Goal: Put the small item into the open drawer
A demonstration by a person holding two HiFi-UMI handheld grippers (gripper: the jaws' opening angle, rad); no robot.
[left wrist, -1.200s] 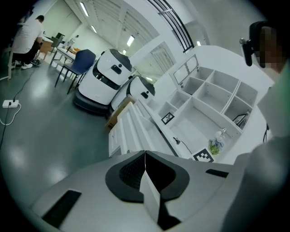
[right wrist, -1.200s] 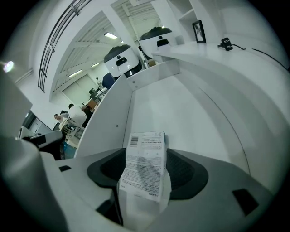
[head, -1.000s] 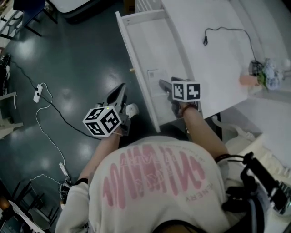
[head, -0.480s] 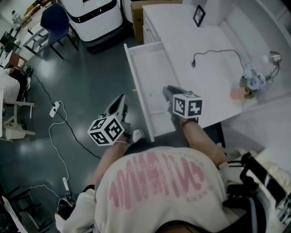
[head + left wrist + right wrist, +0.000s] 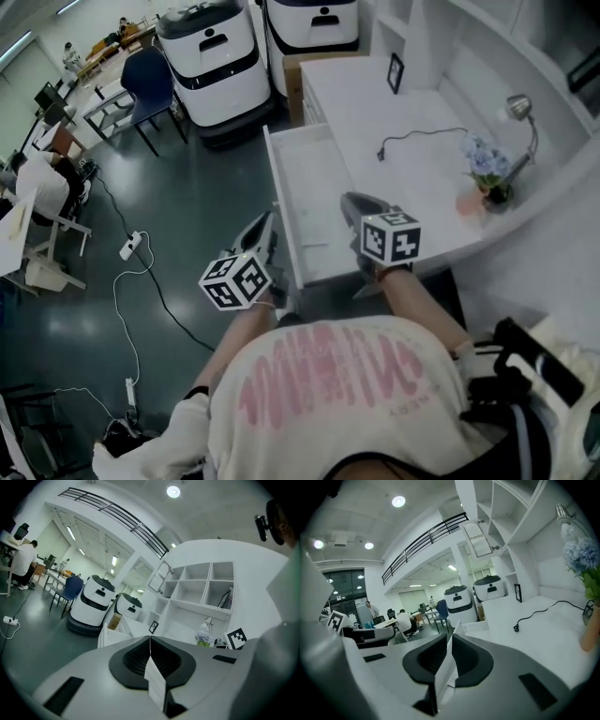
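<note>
The white drawer stands pulled out from the white desk. A faint pale flat patch lies on its floor near the front; I cannot tell what it is. My right gripper hangs over the drawer's front right corner, by the desk edge, shut with nothing visible between the jaws. My left gripper is over the dark floor just left of the drawer front. It is shut too, its black jaws meeting at the tip.
On the desk lie a black cable, a flower vase, a lamp and a picture frame. Two white robots, a blue chair and a power strip with cord occupy the floor at left.
The right gripper has drawn back from inside the drawer to its front corner. Both grippers sit nearer the person, and the view has lifted to take in more of the room.
</note>
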